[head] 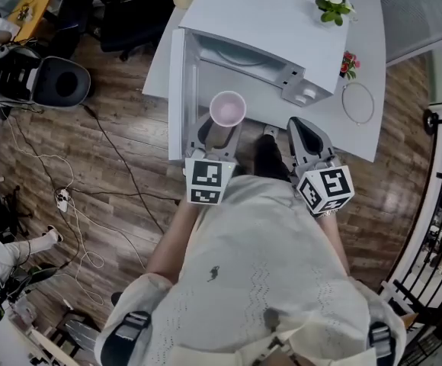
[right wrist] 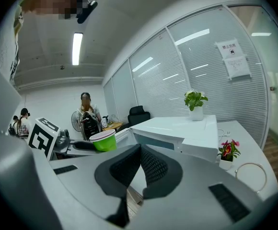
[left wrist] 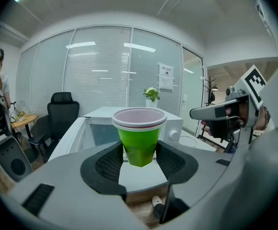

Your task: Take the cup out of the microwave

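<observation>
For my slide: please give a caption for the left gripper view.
Left gripper holding the green cup before the open microwave.

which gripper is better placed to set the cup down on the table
Left, probably. The left gripper is shut on the cup, upright and outside the microwave. The right gripper is shut and empty, so it would need a handover first.

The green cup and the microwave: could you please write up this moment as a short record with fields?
cup: green with a pale rim, upright, held in the air
left gripper: fingers shut on the cup's lower part
right gripper: fingers together, nothing between them
microwave: white, on the white table
door: swung open
cup position: in front of the open cavity, seemingly outside it
</observation>
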`<action>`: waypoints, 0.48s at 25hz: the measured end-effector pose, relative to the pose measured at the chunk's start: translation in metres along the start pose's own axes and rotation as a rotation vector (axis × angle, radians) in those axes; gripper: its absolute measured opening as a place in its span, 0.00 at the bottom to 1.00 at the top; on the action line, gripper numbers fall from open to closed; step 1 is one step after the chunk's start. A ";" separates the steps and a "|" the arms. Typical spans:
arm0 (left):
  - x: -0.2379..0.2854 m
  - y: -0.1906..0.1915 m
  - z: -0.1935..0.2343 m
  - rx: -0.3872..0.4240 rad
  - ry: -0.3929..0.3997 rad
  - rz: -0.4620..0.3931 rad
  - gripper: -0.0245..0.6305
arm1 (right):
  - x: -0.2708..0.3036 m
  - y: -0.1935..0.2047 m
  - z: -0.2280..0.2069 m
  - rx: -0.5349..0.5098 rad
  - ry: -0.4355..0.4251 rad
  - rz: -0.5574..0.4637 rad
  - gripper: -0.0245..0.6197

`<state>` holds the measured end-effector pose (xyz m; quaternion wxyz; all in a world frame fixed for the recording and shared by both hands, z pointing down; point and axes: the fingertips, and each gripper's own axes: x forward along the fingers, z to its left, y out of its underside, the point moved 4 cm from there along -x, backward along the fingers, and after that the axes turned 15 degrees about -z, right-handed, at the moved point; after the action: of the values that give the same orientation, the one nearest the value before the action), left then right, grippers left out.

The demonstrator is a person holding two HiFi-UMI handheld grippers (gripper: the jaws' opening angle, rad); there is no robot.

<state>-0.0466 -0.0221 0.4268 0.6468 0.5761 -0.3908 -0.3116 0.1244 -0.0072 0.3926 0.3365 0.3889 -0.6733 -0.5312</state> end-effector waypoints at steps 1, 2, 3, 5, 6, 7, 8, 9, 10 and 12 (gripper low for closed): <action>0.000 -0.003 0.000 0.001 -0.002 -0.004 0.40 | 0.000 -0.003 -0.001 -0.007 0.002 -0.005 0.05; 0.001 -0.008 0.001 0.002 -0.003 -0.009 0.40 | 0.000 -0.006 -0.002 -0.016 0.005 -0.011 0.05; 0.001 -0.012 0.001 0.002 -0.004 -0.015 0.40 | -0.001 -0.010 -0.003 -0.025 0.007 -0.016 0.05; 0.002 -0.022 0.002 0.008 -0.007 -0.026 0.40 | -0.002 -0.016 -0.006 -0.040 0.014 -0.028 0.05; 0.003 -0.026 0.002 0.010 -0.007 -0.033 0.40 | -0.002 -0.019 -0.008 -0.045 0.020 -0.034 0.05; 0.003 -0.031 0.003 0.010 -0.009 -0.040 0.40 | -0.003 -0.022 -0.011 -0.047 0.028 -0.041 0.05; 0.003 -0.035 0.005 0.007 -0.011 -0.047 0.40 | -0.004 -0.024 -0.013 -0.048 0.037 -0.049 0.05; 0.003 -0.039 0.007 0.006 -0.015 -0.054 0.40 | -0.005 -0.027 -0.016 -0.048 0.045 -0.057 0.05; 0.002 -0.044 0.009 0.006 -0.020 -0.061 0.40 | -0.006 -0.031 -0.018 -0.050 0.051 -0.067 0.05; -0.001 -0.052 0.013 0.008 -0.030 -0.073 0.40 | -0.007 -0.039 -0.020 -0.060 0.059 -0.082 0.05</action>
<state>-0.0558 -0.0355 0.3754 0.6266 0.5880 -0.3802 -0.3421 0.1516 -0.0149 0.3586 0.3458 0.4215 -0.6302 -0.5528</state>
